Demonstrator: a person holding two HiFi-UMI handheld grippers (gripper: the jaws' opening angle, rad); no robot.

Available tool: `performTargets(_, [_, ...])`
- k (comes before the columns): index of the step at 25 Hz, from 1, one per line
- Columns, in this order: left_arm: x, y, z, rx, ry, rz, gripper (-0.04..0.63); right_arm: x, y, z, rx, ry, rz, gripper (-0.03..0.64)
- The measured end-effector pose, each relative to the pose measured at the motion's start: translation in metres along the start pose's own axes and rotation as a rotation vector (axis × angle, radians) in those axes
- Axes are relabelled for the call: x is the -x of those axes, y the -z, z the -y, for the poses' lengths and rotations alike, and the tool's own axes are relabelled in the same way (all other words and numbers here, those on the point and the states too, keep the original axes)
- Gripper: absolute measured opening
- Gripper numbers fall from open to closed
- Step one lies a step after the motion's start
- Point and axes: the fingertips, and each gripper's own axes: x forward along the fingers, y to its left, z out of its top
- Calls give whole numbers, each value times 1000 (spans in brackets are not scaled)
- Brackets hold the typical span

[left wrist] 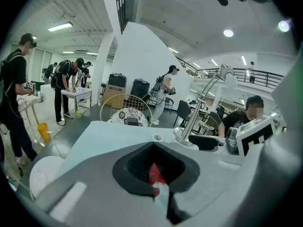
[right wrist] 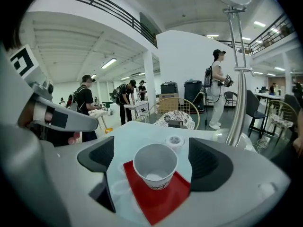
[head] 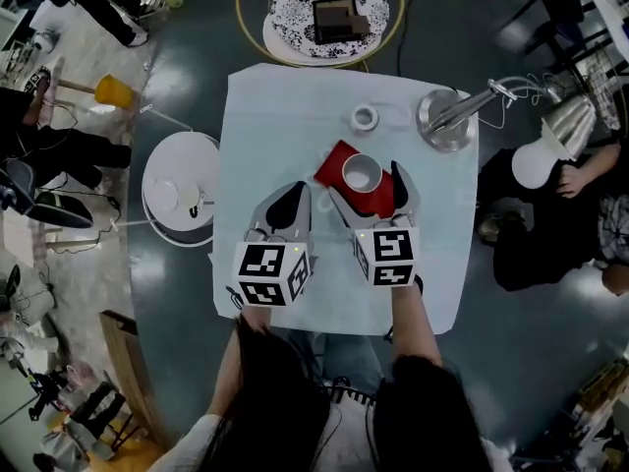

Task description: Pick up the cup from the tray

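Straddling the cup (right wrist: 155, 167) on the red tray (right wrist: 156, 203), midway between the side edges of the table (head: 265, 136), the right gripper (head: 364, 181) is spread, the left gripper (head: 288, 205) pressed together. Overtight closing could crumple its seemingly paper wall.

The left gripper (left wrist: 152, 146) hides all but a sliver of the tray (left wrist: 154, 173).

Cup (head: 361, 173) on tray (head: 331, 161) between fingers (right wrist: 208, 162) of right gripper (head: 366, 185), tape roll (head: 364, 118) behind, lamp base (head: 447, 122) farther right
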Motion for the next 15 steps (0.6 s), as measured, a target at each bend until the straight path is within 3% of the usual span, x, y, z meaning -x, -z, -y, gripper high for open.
performTargets(4, [-14, 7, -2, 24, -9, -14, 0, -16, 16, 3, -12, -26, -22, 499])
performTargets(8, [-20, 15, -4, -33, -55, -27, 0, -26, 29, 1, 13, -46, -58, 491])
performTargets(10, [-22, 21, -6, -21, -73, -34, 0, -31, 32, 3, 10, -42, -67, 481])
performTargets(15, [-29, 27, -7, 27, -76, -48, 0, -37, 32, 10, -21, -38, -57, 387])
